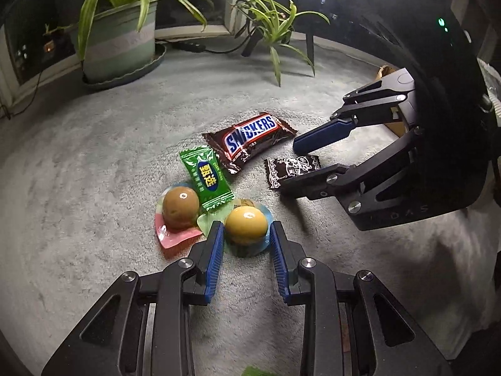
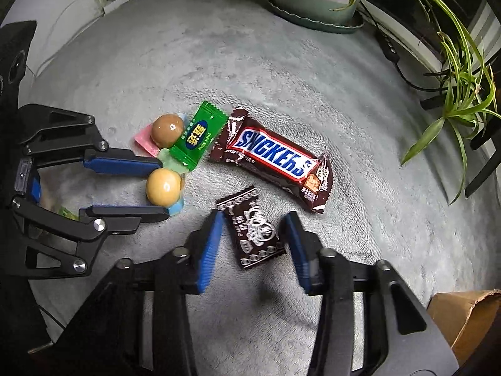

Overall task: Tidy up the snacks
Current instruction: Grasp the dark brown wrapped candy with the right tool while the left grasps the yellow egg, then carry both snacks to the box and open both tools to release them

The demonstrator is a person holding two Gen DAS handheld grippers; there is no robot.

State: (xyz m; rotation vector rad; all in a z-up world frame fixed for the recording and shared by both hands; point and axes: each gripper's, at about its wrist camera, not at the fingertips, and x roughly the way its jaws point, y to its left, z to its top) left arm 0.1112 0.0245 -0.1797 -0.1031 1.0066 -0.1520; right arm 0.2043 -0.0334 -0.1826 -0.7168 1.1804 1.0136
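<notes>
Right wrist view puts the small brown candy packet (image 2: 253, 228) between your right gripper (image 2: 254, 219) pads, its long axis along the fingers; jaws part-closed, not yet pressing. Your left gripper (image 1: 246, 230) pinches the yellow jelly cup (image 1: 246, 223) mid-carpet (image 1: 94, 163).

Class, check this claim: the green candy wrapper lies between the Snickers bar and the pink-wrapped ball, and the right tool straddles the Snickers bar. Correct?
One error. The right tool straddles the small dark brown candy packet, not the Snickers bar, as the right wrist view shows. The rest stands.
</notes>
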